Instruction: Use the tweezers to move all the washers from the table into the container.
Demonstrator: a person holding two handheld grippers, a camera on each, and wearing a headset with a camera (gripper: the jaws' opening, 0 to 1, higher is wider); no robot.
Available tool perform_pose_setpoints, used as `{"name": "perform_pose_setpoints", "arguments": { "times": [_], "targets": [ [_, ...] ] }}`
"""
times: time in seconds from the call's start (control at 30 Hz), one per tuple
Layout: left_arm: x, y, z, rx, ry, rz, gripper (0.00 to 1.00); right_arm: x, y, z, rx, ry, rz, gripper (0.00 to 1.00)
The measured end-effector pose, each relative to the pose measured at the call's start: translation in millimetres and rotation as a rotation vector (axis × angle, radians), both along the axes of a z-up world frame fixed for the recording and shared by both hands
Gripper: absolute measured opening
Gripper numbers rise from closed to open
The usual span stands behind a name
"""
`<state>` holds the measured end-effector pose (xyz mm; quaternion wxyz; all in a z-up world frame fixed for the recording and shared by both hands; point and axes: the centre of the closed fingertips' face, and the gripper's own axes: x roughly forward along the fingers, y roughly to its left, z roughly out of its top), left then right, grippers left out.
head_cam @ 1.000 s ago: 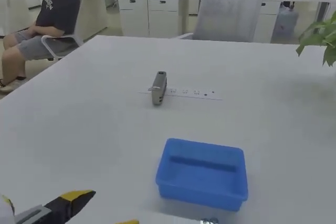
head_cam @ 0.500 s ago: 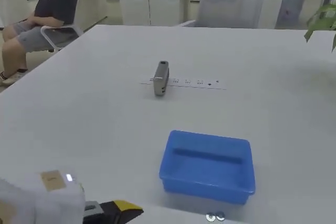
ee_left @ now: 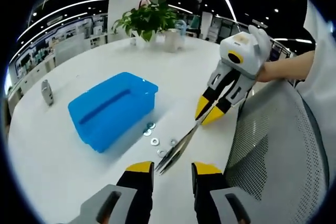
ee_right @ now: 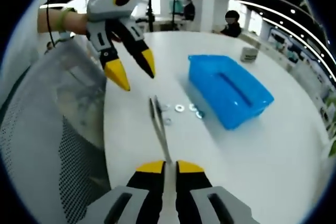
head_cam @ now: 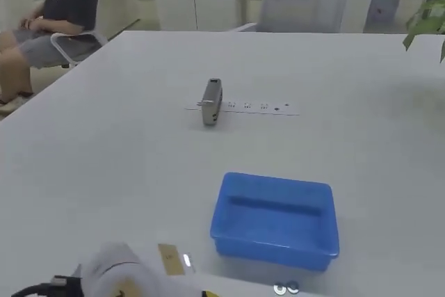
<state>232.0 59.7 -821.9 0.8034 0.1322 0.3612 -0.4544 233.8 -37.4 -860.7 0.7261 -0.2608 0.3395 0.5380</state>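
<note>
The right gripper (ee_right: 170, 167) is clenched on the tweezers (ee_right: 158, 127), whose tips lie among the washers (ee_right: 180, 108) on the table (ee_right: 262, 156), just beside the blue container (ee_right: 231, 90). The left gripper (ee_left: 173, 168) hangs released, holding nothing. Best to single out 1 washer at the cluster's edge, pinch across its rim, and lift clear of the container wall before swinging over. Whether the tips already grip a washer cannot be told. The washers look like about 5 but are too small to count, and the head view crops them.

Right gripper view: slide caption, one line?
Right gripper shut on tweezers, tips beside washers near the blue container; left gripper open.
</note>
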Motion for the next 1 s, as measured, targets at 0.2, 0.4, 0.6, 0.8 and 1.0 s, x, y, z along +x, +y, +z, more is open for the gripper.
{"name": "perform_pose_setpoints", "arguments": {
  "times": [0.2, 0.4, 0.6, 0.8, 1.0],
  "targets": [
    [5.6, -10.6, 1.5, 0.018, -0.014, -0.047, 0.24, -1.8, 1.2, -5.1, -0.022, -0.023, 0.062, 0.0],
    [11.3, -22.2, 6.0, 0.033, -0.031, -0.125, 0.2, -4.1, 5.2, -2.3, -0.018, -0.064, 0.122, 0.0],
    [12.3, -37.8, 5.4, 0.099, -0.056, -0.271, 0.15, -6.7, 11.8, 16.9, 0.003, -0.113, 0.163, 0.0],
    [5.8, -53.6, 4.0, 0.142, -0.075, -0.389, 0.09, -9.4, 21.0, 44.0, 0.03, -0.155, 0.195, 0.0],
    [1.1, -62.4, 13.9, 0.123, -0.098, -0.445, 0.0, -8.1, 34.3, 64.8, 0.05, -0.191, 0.221, 0.0]
  ]
}}
